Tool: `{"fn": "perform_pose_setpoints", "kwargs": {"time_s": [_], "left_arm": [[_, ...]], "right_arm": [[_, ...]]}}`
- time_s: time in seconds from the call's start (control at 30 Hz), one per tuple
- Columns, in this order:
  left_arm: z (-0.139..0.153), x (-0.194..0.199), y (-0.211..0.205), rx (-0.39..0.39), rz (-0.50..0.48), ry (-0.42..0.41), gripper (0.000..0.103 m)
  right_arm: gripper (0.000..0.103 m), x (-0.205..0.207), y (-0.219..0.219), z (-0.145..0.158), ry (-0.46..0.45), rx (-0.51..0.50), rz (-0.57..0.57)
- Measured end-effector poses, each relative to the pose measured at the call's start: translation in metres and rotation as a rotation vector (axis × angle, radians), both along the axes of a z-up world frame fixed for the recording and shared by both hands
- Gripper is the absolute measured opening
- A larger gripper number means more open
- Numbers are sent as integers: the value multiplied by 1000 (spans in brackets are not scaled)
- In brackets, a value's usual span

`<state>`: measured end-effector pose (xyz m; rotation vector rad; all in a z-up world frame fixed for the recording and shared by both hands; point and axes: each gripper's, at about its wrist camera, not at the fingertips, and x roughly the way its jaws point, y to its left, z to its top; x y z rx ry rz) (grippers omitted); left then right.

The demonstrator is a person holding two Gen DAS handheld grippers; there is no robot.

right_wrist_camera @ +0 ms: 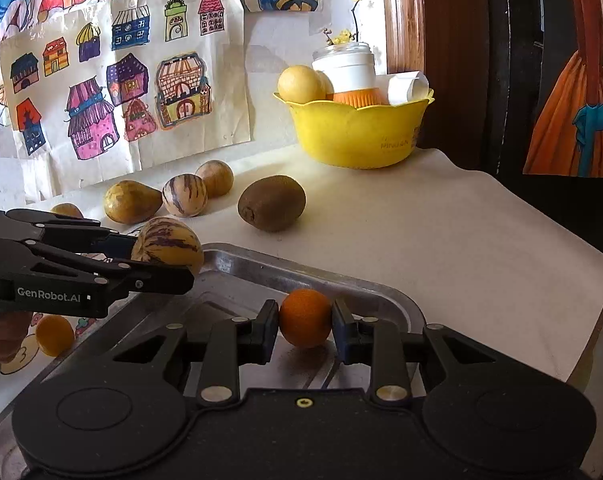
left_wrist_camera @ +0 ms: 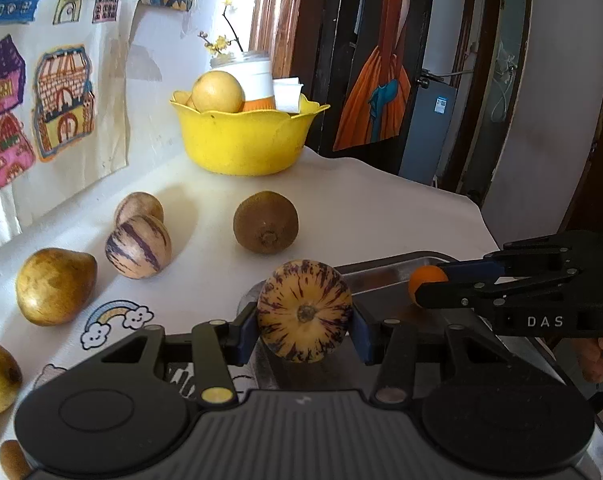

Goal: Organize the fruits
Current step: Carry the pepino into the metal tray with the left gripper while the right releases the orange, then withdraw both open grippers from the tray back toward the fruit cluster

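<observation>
Tray: on the worktop, at 6 o'clock.
Bowl: 12 o'clock, far edge, against the wall.
Kiwi: between bowl and tray.
Loose fruit row: 10 o'clock of the tray, left of the kiwi.
Left gripper: over the tray's left rim.
Right gripper: above the tray's middle.

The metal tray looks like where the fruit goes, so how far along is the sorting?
Barely started: no fruit shows resting in the metal tray yet. In hand, the left hand-held gripper clamps a striped melon at the tray's edge, and the right hand-held gripper holds a small orange over it. Left on the cloth: a kiwi, two more striped fruits, several yellow pears and another orange.
</observation>
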<state>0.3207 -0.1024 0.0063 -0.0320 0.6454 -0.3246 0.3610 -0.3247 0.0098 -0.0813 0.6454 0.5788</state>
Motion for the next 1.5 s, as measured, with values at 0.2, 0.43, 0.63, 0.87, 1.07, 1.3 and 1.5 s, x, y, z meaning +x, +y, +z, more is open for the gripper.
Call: {"fn": "perform_pose_setpoints", "kwargs": {"time_s": [0.2, 0.43, 0.63, 0.87, 1.07, 1.3, 1.5], "left_arm": [[-5, 6, -3, 1, -1, 9, 52], [-5, 8, -3, -5, 1, 10, 52], [-4, 6, -2, -4, 15, 18, 56], [2, -3, 0, -24, 31, 6, 71], [16, -22, 10, -70, 87, -20, 88], [34, -63, 25, -94, 141, -67, 102], [45, -103, 40, -86, 156, -92, 103]], "right_arm": [[31, 2, -1, -2, -11, 2, -4], [32, -1, 1, -4, -36, -14, -5], [35, -7, 0, -5, -50, -29, -17], [44, -22, -8, 0, -59, -32, -40], [61, -47, -14, 15, -103, -38, -52], [87, -86, -15, 37, -137, -24, -37], [101, -125, -10, 56, -164, -22, -14]]}}
